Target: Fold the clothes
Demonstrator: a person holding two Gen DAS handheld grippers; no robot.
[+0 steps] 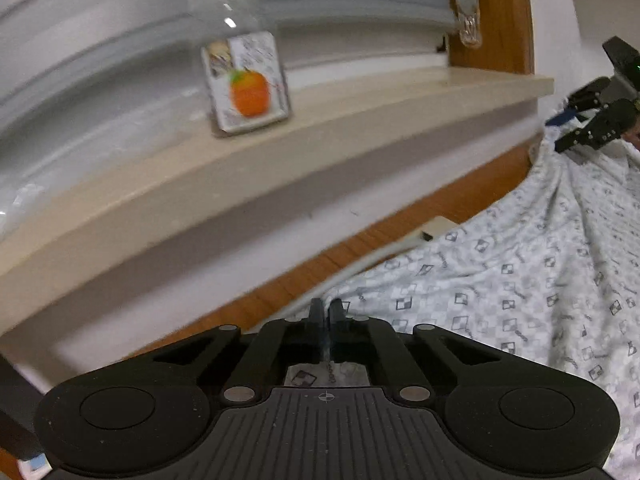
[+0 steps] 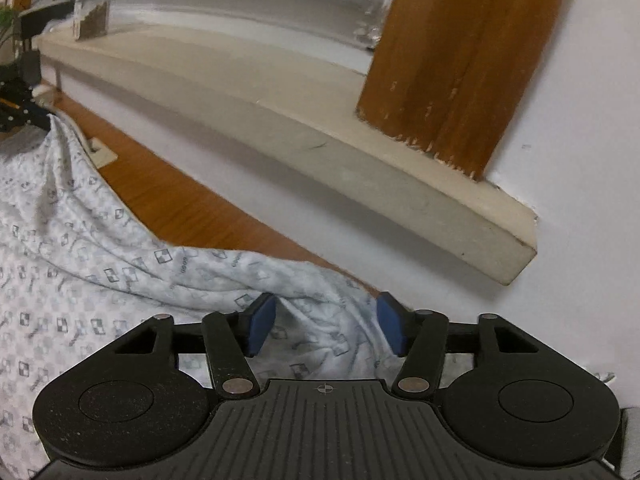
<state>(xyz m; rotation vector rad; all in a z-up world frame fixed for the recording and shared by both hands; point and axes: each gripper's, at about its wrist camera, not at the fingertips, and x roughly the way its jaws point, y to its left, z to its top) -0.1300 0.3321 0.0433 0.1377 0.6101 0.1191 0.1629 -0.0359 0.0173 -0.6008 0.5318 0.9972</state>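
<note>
A white cloth printed with small grey checked squares lies rumpled on a wooden table. My left gripper is shut on the cloth's near edge, and a strip of fabric shows between its black fingers. In the right wrist view the same cloth stretches off to the left. My right gripper stands over a raised fold, its blue pads apart with fabric between them. Each gripper shows in the other's view, the right gripper at the cloth's far corner, the left gripper at the far left.
A beige window sill juts out over the table's back edge. On it stands a clear jar with an orange on its label. A white plug block with a cable lies by the cloth. A brown wooden frame rises from the sill.
</note>
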